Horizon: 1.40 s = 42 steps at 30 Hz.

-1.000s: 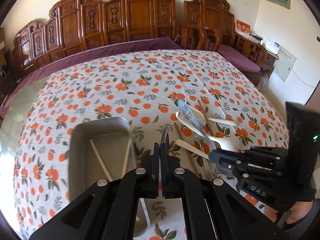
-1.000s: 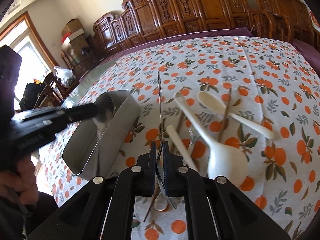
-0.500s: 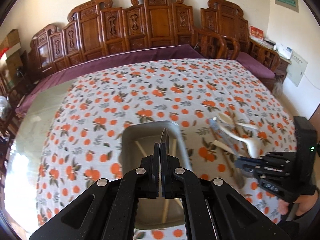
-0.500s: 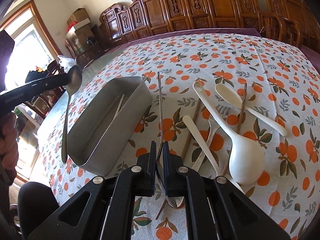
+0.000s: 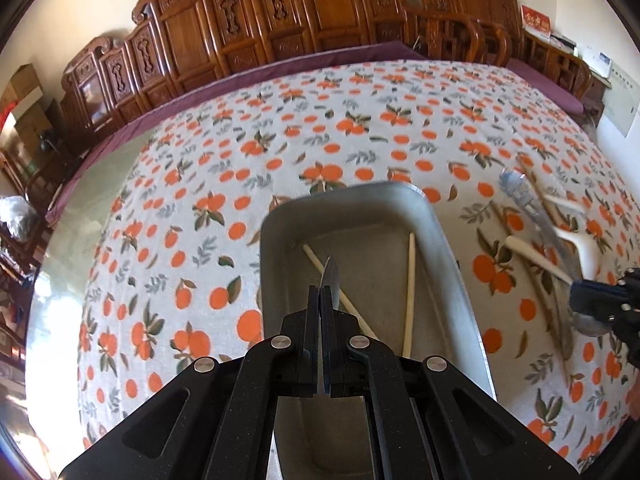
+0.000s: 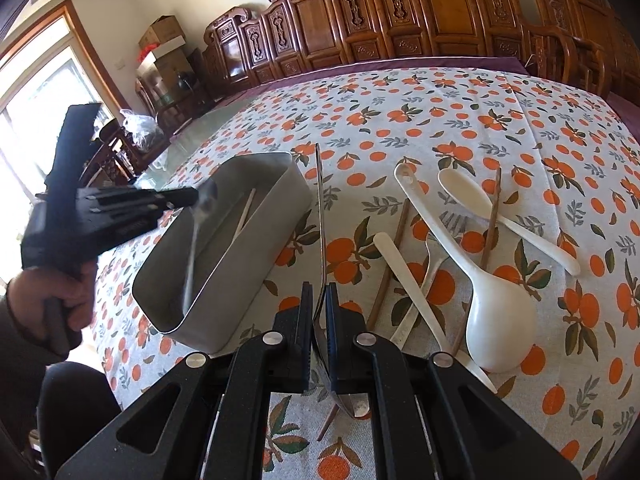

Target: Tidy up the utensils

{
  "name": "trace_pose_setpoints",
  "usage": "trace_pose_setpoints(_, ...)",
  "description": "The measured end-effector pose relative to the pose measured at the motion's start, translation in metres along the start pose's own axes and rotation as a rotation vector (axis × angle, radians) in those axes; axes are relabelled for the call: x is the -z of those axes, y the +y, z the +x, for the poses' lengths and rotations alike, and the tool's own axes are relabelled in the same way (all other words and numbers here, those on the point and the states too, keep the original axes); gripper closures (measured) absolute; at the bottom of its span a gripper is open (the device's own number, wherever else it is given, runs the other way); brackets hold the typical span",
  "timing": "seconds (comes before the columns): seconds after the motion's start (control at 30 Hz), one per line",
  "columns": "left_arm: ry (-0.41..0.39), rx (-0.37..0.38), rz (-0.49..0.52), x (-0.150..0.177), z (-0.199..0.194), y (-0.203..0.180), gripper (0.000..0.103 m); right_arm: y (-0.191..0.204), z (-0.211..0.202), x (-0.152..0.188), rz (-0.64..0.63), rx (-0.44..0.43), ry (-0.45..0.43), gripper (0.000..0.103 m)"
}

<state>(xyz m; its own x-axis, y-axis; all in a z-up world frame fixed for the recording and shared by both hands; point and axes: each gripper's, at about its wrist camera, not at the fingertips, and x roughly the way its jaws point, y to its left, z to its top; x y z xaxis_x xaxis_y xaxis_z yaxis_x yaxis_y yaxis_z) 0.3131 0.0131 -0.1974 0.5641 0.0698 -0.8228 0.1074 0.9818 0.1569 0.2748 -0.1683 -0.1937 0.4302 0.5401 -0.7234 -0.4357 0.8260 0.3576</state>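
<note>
My left gripper [image 5: 320,292] is shut on the bowl of a metal spoon [image 6: 206,202]. The spoon's handle hangs down into the grey metal tray [image 6: 256,264], and the gripper hovers over the tray's middle. Two pale chopsticks [image 5: 410,280] lie inside the tray. Just right of the tray, my right gripper [image 6: 319,292] is shut on a second metal spoon [image 6: 320,208], gripped near its bowl with the long handle pointing away, low over the tablecloth. Loose utensils lie to its right: a big white ladle spoon [image 6: 496,320], two white spoons [image 6: 468,192], a fork [image 6: 434,256] and brown chopsticks [image 6: 490,224].
The table wears an orange-print cloth [image 5: 280,140] with a bare glass strip [image 5: 100,176] along its left side. Carved wooden chairs [image 5: 320,12] line the far edge. A person's hand [image 6: 48,300] grips the left tool at the near-left corner.
My left gripper has swung left and down with its spoon until it sits over the tray, the handle now dipping inside. The right gripper has stayed put with its spoon.
</note>
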Motion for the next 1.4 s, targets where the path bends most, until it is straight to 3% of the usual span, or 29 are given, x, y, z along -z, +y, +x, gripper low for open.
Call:
trace_pose_setpoints(0.4,0.060,0.028,-0.056,0.010,0.031,0.004,0.103,0.010,0.002,-0.001,-0.016,-0.020,0.001,0.095)
trace_pose_setpoints(0.93,-0.058,0.130,-0.157,0.041,-0.040,0.010,0.102,0.035,0.000,0.002,-0.055,-0.050,0.000,0.095)
trace_pose_setpoints(1.17,-0.096,0.126,-0.145,0.051,-0.056,0.010,0.102,0.053,-0.006,0.003,-0.067,-0.079,-0.012,0.095)
trace_pose_setpoints(1.4,-0.115,0.114,-0.157,0.053,-0.058,0.026,0.091,0.075,-0.007,-0.008,-0.045,-0.129,-0.035,0.095)
